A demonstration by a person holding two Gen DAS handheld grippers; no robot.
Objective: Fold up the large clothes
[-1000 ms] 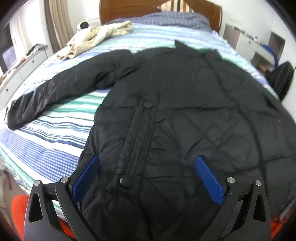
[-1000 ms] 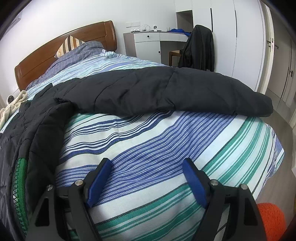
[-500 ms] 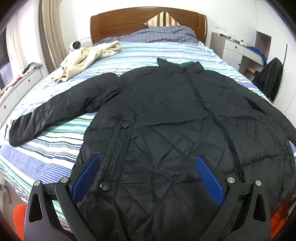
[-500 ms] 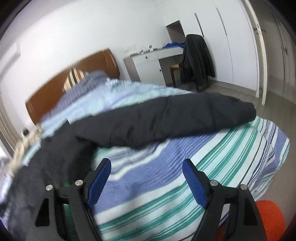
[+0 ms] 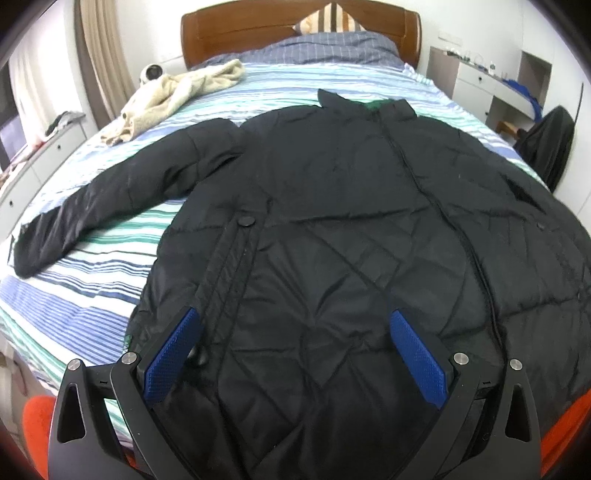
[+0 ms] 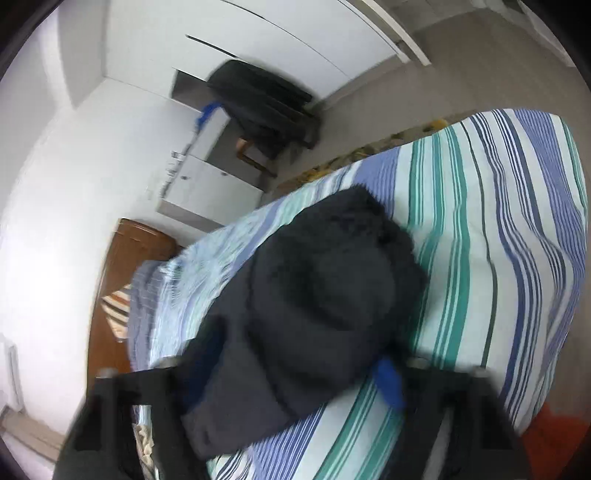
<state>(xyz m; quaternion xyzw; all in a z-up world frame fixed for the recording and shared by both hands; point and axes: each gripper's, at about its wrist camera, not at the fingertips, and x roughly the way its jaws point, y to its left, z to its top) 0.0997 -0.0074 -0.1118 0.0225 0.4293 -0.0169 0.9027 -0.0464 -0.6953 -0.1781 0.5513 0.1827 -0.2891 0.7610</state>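
Observation:
A black quilted jacket (image 5: pixel 332 229) lies spread face up on the striped bed (image 5: pixel 92 280), with its collar toward the headboard and one sleeve (image 5: pixel 110 199) stretched out to the left. My left gripper (image 5: pixel 294 317) hovers open over the jacket's lower front, and its blue pads (image 5: pixel 171 354) hold nothing. In the blurred right wrist view, the jacket's other sleeve (image 6: pixel 325 288) runs between the fingers of my right gripper (image 6: pixel 299 350). Its jaws are closing around the sleeve while still standing wide. The view is rolled sideways.
A cream garment (image 5: pixel 173 92) lies near the wooden headboard (image 5: pixel 295 29) with pillows. A white desk (image 6: pixel 207 177) and a chair draped with dark clothing (image 6: pixel 266 107) stand beside the bed, before white wardrobes. A low dresser (image 5: pixel 44 155) runs along the left.
My right gripper has swung across the bed and rolled sideways, so that the sleeve's end now lies between its fingers. The left gripper's view has hardly shifted.

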